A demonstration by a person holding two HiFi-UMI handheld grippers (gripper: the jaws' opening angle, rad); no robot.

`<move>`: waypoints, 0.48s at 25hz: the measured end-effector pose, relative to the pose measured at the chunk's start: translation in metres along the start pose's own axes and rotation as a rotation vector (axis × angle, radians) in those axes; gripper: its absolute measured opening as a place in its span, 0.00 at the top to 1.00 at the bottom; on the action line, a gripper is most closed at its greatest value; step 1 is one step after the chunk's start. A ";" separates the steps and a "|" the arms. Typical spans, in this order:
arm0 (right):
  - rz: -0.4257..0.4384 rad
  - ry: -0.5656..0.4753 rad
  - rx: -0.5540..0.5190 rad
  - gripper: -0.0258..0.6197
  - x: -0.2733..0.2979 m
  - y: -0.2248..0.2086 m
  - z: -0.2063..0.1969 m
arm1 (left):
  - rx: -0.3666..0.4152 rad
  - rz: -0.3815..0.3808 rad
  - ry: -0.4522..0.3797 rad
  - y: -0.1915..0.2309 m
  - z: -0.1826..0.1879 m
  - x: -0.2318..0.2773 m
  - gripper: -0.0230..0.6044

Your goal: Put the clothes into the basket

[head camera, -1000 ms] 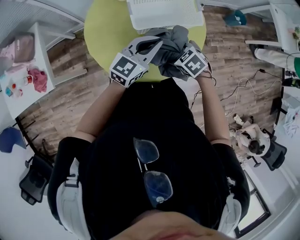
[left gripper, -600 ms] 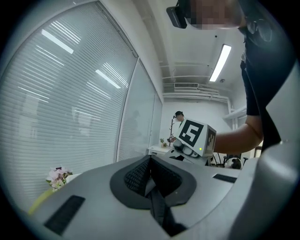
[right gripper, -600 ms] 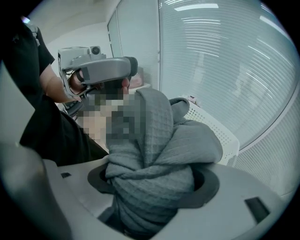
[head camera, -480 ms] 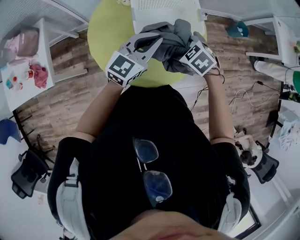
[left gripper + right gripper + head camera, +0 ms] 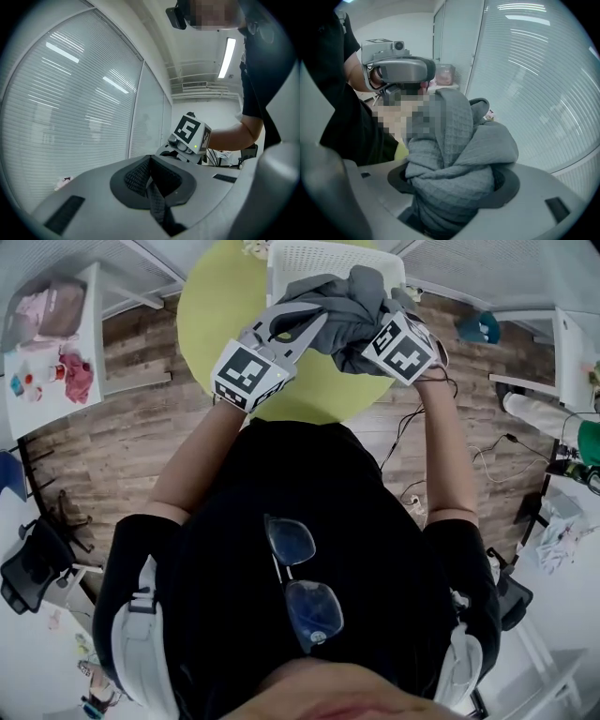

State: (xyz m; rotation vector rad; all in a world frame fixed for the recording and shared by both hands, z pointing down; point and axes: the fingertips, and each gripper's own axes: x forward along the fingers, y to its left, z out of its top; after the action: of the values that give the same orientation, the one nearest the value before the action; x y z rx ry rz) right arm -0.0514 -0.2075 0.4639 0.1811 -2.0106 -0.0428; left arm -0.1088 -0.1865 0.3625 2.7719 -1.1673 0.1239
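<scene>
A bunched grey garment (image 5: 352,306) hangs at the near rim of the white basket (image 5: 319,259), which stands on the round yellow-green table (image 5: 216,315). My right gripper (image 5: 368,334) is shut on the garment; in the right gripper view the waffle-knit cloth (image 5: 454,164) fills the space between the jaws of the right gripper (image 5: 454,190). My left gripper (image 5: 314,324) sits against the garment's left side. In the left gripper view the pads of the left gripper (image 5: 150,161) meet with no cloth showing between them, and the right gripper's marker cube (image 5: 190,133) is just ahead.
A white side table (image 5: 89,315) at the left carries pink clothes (image 5: 77,371) and a bag (image 5: 52,315). Cables (image 5: 412,437) trail over the wooden floor at the right. A dark office chair (image 5: 28,568) stands at the lower left.
Both grippers have risen and moved away from the person toward the basket, carrying the grey garment with them; it now overlaps the basket's near rim.
</scene>
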 end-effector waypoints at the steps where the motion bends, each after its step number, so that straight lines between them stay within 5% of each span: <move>1: -0.001 -0.002 -0.020 0.43 0.001 -0.007 0.001 | -0.002 0.011 0.001 0.003 0.000 0.003 0.95; 12: -0.001 -0.001 -0.233 0.43 0.027 -0.065 0.018 | 0.008 0.099 0.021 0.037 -0.012 0.030 0.95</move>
State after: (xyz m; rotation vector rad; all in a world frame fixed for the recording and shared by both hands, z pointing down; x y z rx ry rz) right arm -0.0716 -0.2768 0.4730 0.0332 -1.9889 -0.2757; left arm -0.1144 -0.2319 0.3811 2.7129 -1.3015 0.1675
